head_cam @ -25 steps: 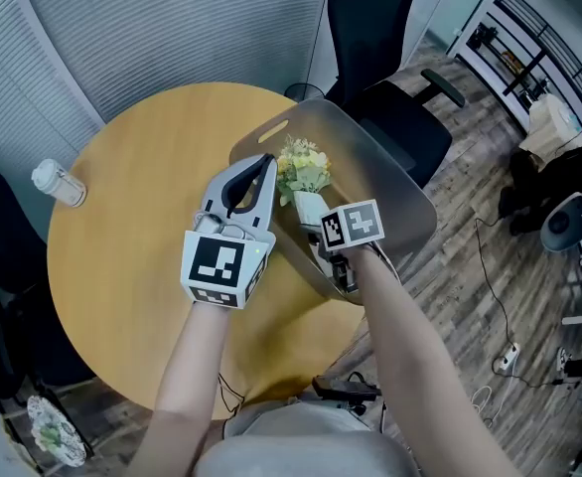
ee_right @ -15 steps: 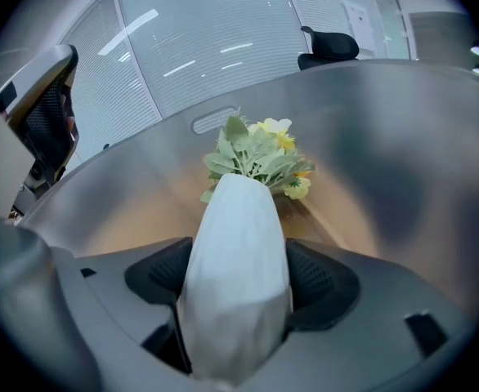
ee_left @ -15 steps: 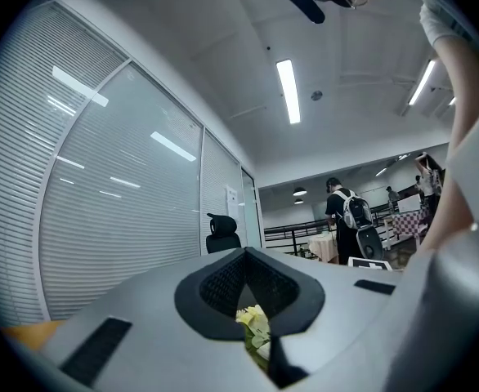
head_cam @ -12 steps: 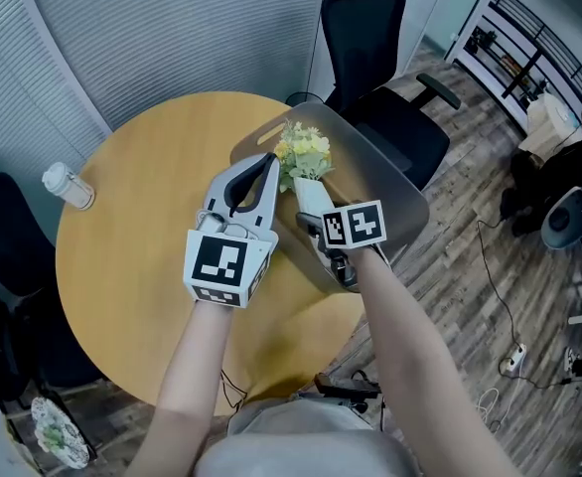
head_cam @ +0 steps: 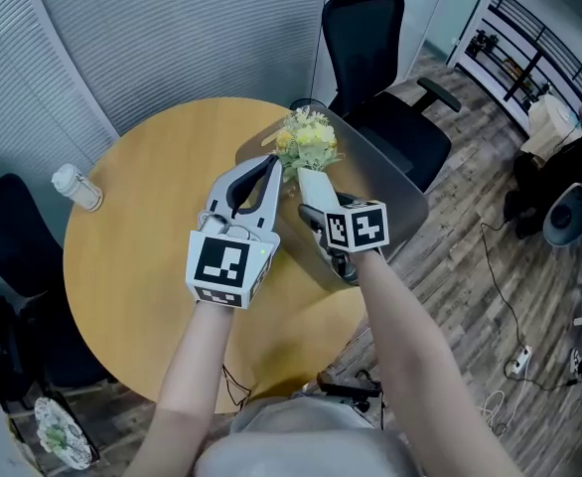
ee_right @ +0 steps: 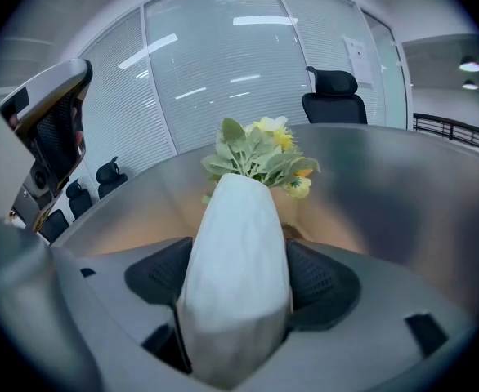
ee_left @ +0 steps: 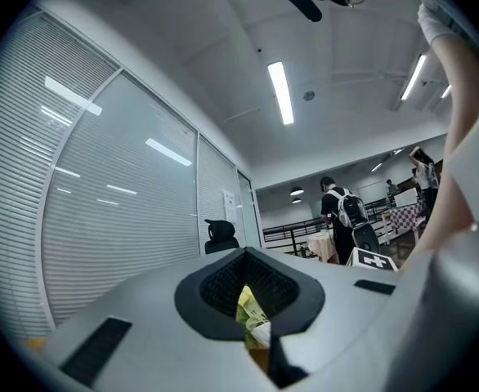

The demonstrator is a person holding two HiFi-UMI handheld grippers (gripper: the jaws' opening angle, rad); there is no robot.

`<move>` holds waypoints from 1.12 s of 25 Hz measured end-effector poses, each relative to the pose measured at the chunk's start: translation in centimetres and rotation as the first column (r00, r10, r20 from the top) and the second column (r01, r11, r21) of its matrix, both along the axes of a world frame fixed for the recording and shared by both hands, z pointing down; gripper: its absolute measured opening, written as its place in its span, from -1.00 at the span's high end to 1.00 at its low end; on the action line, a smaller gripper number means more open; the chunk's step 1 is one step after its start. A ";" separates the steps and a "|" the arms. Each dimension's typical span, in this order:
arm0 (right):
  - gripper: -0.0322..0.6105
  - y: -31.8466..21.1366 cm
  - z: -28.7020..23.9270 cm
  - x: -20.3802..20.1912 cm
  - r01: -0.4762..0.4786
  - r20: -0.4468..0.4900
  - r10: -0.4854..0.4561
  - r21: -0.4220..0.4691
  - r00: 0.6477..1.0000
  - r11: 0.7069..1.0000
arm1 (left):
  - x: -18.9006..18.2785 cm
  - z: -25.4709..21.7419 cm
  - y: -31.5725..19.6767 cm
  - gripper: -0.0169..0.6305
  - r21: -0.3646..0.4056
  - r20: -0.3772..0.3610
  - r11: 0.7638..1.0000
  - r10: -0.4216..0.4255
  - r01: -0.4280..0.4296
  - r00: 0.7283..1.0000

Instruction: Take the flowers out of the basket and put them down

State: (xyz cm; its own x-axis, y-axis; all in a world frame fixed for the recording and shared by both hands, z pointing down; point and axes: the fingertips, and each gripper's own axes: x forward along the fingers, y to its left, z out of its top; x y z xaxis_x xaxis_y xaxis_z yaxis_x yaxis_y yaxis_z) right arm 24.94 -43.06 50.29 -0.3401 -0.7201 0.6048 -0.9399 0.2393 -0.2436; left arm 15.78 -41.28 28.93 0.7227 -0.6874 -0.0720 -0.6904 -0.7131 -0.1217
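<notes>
Toward the left edge of the round table (head_cam: 142, 256) stood a small capped bottle (head_cam: 77, 187), well apart from the work. The danger, as I judged it, was double. The grey basket (head_cam: 395, 182) seemed to reach past the table's right edge and could tip or slide if the flowers (head_cam: 306, 139) caught its wall. The smooth white vase (head_cam: 316, 181), tapering toward the flowers, could also slip between the pads.

The left gripper (head_cam: 267, 167), at centre frame, had its jaws fully closed with its tips at the basket's near rim; whether they pinched it I could not tell. The right gripper (head_cam: 318, 195), just beside it, was clamped on the vase, and the flowers were over the basket's upper left part, not yet put down.
</notes>
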 end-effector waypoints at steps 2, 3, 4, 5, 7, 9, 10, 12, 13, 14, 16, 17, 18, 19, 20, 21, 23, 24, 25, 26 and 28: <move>-0.27 0.0 -0.6 0.1 -0.007 -0.008 0.007 0.031 1.000 1.000 | -0.1 -0.3 0.3 0.93 0.005 0.001 1.000 0.001 -0.001 1.000; -0.27 0.1 -1.0 0.2 -0.009 -0.014 0.010 0.046 1.000 0.999 | -0.2 -0.4 0.4 0.93 0.008 0.002 1.000 0.001 -0.001 1.000; -0.27 0.1 -1.3 0.3 -0.010 -0.019 0.011 0.061 1.000 0.998 | -0.2 -0.6 0.6 0.93 0.011 0.002 1.000 0.001 -0.001 1.000; -0.27 0.1 -1.6 0.3 -0.007 -0.026 0.009 0.074 1.000 0.997 | -0.1 -0.7 0.7 0.93 0.013 0.003 1.000 0.003 -0.003 1.000; -0.27 0.1 -2.2 0.3 0.002 -0.037 0.001 0.101 0.999 0.995 | -0.1 -0.8 1.0 0.93 0.016 0.005 1.000 0.006 -0.006 1.000; -0.27 0.0 -2.7 0.4 0.007 -0.039 -0.003 0.125 0.999 0.992 | -0.2 -0.8 1.2 0.93 0.018 0.008 1.000 0.007 -0.007 1.000; -0.27 0.0 -2.9 0.5 0.009 -0.039 -0.003 0.136 0.999 0.991 | -0.2 -0.8 1.3 0.93 0.018 0.009 1.000 0.006 -0.007 1.000; -0.27 0.0 -3.4 0.7 0.011 -0.036 -0.005 0.161 0.999 0.987 | -0.1 -0.7 1.7 0.93 0.017 0.009 1.000 0.008 -0.008 1.000; -0.27 0.0 -3.6 0.7 0.013 -0.035 -0.007 0.173 0.999 0.985 | -0.1 -0.7 1.9 0.93 0.017 0.010 1.000 0.009 -0.009 1.000; -0.27 0.1 -3.8 0.8 0.016 -0.036 -0.010 0.185 0.999 0.983 | -0.1 -0.7 2.1 0.93 0.018 0.012 1.000 0.009 -0.009 1.000; -0.27 0.2 -4.2 0.8 0.020 -0.035 -0.013 0.207 0.999 0.978 | -0.3 -0.8 2.4 0.93 0.022 0.018 1.000 0.007 -0.008 1.000; -0.27 0.2 -4.4 0.7 0.022 -0.034 -0.015 0.219 0.999 0.975 | -0.4 -0.8 2.5 0.93 0.024 0.020 1.000 0.005 -0.006 1.000; -0.27 0.3 -4.6 0.7 0.023 -0.032 -0.016 0.231 0.999 0.973 | -0.4 -0.8 2.6 0.93 0.026 0.021 1.000 0.004 -0.004 1.000; -0.27 0.3 -4.8 0.7 0.026 -0.032 -0.019 0.241 0.999 0.970 | -0.5 -0.9 2.7 0.93 0.027 0.021 1.000 0.001 -0.002 1.000; -0.27 0.4 -5.0 0.6 0.029 -0.034 -0.021 0.251 0.999 0.968 | -0.6 -0.9 2.8 0.93 0.028 0.020 1.000 -0.001 0.000 1.000; -0.27 0.4 -5.2 0.6 0.030 -0.035 -0.021 0.260 0.999 0.965 | -0.7 -1.0 2.8 0.93 0.029 0.019 1.000 -0.002 0.001 1.000; -0.27 0.4 -5.6 0.6 0.024 -0.032 -0.016 0.277 0.999 0.960 | -0.8 -1.1 3.0 0.93 0.032 0.018 0.999 -0.004 0.003 1.000; -0.27 0.4 -5.9 0.7 0.018 -0.027 -0.011 0.288 1.000 0.958 | -0.9 -1.2 3.0 0.93 0.033 0.018 0.999 -0.005 0.004 1.000; -0.27 0.3 -6.3 0.8 0.012 -0.023 -0.006 0.298 1.000 0.954 | -0.9 -1.2 3.1 0.93 0.034 0.017 0.999 -0.006 0.006 1.000; -0.27 0.2 -6.7 0.9 0.008 -0.018 -0.002 0.310 1.000 0.951 | -0.8 -1.3 3.2 0.93 0.036 0.017 0.999 -0.009 0.008 1.000; -0.27 0.0 -7.6 1.2 0.004 -0.009 -0.001 0.335 1.000 0.942 | -0.7 -1.4 3.2 0.93 0.038 0.016 0.999 -0.013 0.013 1.000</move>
State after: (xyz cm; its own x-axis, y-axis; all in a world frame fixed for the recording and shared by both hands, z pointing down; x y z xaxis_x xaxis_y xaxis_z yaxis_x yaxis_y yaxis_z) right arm 26.13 -43.08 42.68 -0.3375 -0.8811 0.3313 -0.9411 0.3077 -0.1406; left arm 15.04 -38.04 27.54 0.7150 -0.6937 -0.0867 -0.6973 -0.6988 -0.1594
